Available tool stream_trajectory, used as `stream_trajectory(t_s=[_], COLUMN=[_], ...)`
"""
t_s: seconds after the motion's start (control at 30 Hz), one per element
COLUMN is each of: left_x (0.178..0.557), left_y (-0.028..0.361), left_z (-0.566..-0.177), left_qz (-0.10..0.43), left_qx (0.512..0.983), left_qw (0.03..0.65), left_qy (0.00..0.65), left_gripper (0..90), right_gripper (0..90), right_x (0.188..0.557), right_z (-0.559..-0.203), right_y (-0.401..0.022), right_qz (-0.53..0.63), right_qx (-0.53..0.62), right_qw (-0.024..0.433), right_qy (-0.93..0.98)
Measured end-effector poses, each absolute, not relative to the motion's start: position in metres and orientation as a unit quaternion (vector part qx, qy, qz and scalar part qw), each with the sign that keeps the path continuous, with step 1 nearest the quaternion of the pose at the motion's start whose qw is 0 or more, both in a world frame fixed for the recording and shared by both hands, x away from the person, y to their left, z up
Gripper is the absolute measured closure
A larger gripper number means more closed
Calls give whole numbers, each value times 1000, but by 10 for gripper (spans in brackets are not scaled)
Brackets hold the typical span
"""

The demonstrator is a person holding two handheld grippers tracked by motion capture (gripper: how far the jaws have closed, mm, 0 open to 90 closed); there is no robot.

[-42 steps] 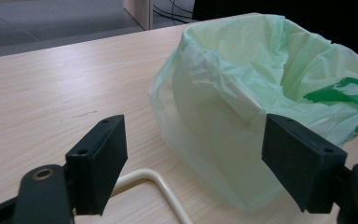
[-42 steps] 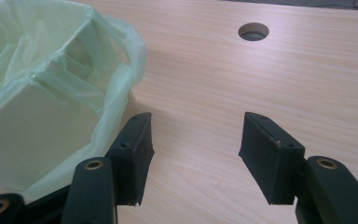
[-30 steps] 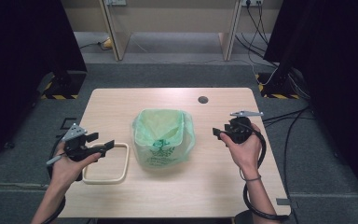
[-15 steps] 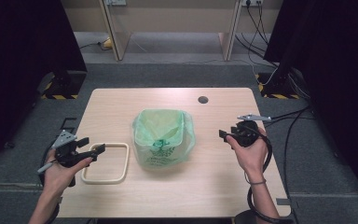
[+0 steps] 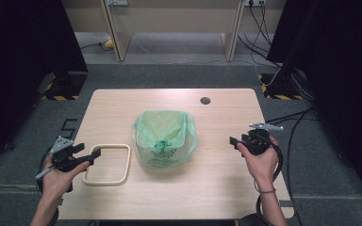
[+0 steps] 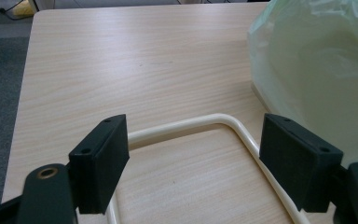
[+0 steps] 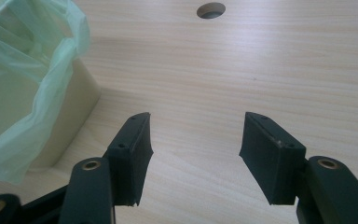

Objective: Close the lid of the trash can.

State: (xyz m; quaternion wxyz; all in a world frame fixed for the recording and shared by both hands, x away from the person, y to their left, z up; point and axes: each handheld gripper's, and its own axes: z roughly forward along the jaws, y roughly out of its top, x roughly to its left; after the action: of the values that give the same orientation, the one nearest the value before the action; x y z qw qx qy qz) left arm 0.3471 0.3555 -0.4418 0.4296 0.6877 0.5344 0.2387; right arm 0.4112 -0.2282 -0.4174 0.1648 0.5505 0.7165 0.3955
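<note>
We hold 2 black two-jaw grippers: our left gripper and right gripper, each with grey three-cornered plates, brass-ringed pivot holes, small screws and trailing black cables.

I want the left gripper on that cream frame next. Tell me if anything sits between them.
Nothing visible does. The left gripper is open, its jaws at the cream frame near its left rail, with bare table around. The bin with the green bag stands just beyond the frame's right side.
</note>
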Motion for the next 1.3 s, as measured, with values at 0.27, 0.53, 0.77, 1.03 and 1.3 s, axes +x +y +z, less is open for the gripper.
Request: stream_trajectory(t_s=[0.27,0.53,0.77,1.03,1.3], left_x=[344,345,347,353,359], left_y=[363,369,374,374,375], left_z=[-453,-469,-482,-486,-498], left_qz=[229,217,222,234,225], left_qx=[684,681,678,689,690], left_qw=[418,406,393,353,319], left_qy=[552,570,580,588,609], left_gripper=[234,251,257,281,393], right_gripper=[426,424,424,424,424], right_x=[411,410,409,407,407], right_z=[-422,-432,-444,-457,-465], right_y=[-221,-218,-223,-230,-230], right_qz=[392,393,390,382,379], right_qx=[547,543,542,544,544], right_qw=[164,170,181,187,181], right_qy=[721,722,722,723,726])
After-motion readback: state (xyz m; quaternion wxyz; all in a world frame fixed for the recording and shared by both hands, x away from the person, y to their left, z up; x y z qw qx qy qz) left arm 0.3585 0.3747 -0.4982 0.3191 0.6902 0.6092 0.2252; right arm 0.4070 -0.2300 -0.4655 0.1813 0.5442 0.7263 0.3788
